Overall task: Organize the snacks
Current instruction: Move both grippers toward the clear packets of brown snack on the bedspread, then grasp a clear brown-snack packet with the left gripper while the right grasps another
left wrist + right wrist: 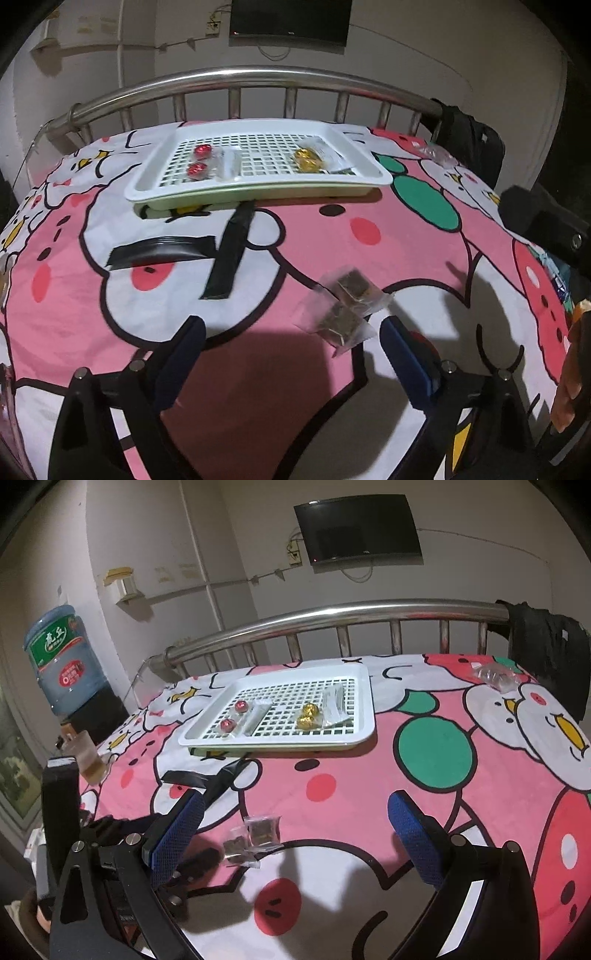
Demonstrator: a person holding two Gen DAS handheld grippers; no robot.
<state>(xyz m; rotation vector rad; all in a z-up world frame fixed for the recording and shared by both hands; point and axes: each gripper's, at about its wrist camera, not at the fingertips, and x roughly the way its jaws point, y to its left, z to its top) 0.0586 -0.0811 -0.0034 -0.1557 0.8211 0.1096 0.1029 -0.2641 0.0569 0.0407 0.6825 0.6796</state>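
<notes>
A clear packet of two dark brown snack cubes [344, 308] lies on the pink cartoon bedsheet just ahead of my open, empty left gripper [291, 332], nearer its right finger. It also shows in the right wrist view [255, 838], between the fingers of my open, empty right gripper [295, 812], close to the left one. A white perforated tray [351, 177] at the far end holds two red foil sweets [199, 160], gold foil sweets [308, 159] and clear sachets; the tray shows in the right wrist view too [364, 716]. Another clear packet [496, 675] lies at the far right.
Black tape strips [229, 251] form a cross on the sheet before the tray. A steel bed rail [258, 79] runs behind. A black bag [550, 646] hangs at its right end. A water bottle [61, 657] and a cup [86, 755] stand left of the bed.
</notes>
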